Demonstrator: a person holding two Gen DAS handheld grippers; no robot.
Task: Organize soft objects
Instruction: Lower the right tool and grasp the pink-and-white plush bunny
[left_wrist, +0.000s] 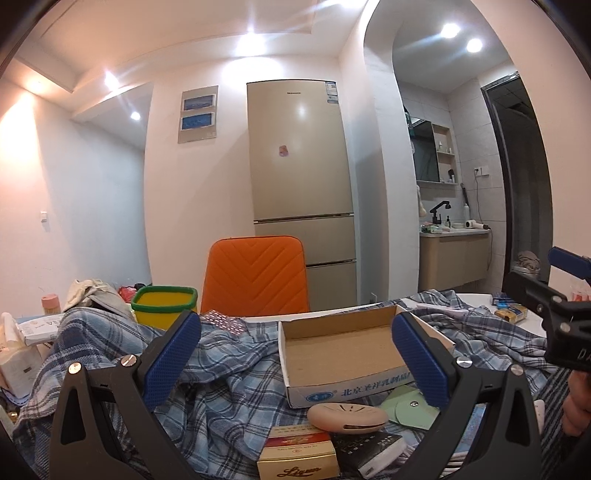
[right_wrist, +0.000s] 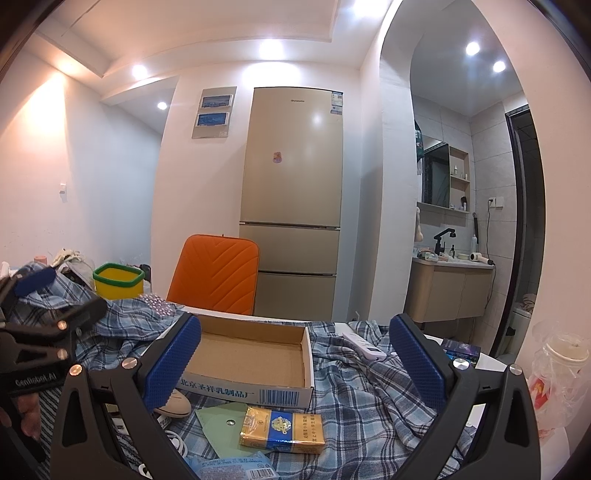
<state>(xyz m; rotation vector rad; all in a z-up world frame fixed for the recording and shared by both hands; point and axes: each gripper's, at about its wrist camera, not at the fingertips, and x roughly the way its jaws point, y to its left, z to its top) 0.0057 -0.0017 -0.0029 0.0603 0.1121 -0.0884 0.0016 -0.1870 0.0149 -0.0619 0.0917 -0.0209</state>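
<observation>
I hold my left gripper (left_wrist: 295, 363) and right gripper (right_wrist: 293, 363) level above the table, both spread wide and empty, because nothing is picked yet. The plaid shirt (left_wrist: 221, 373), the soft thing to tidy, sprawls crumpled around and under the empty cardboard box (left_wrist: 343, 347), which I judge its likely home. The cloth lies below and ahead of both jaws, untouched.

Plaid cloth (left_wrist: 229, 373) over white table (left_wrist: 532, 325)
</observation>
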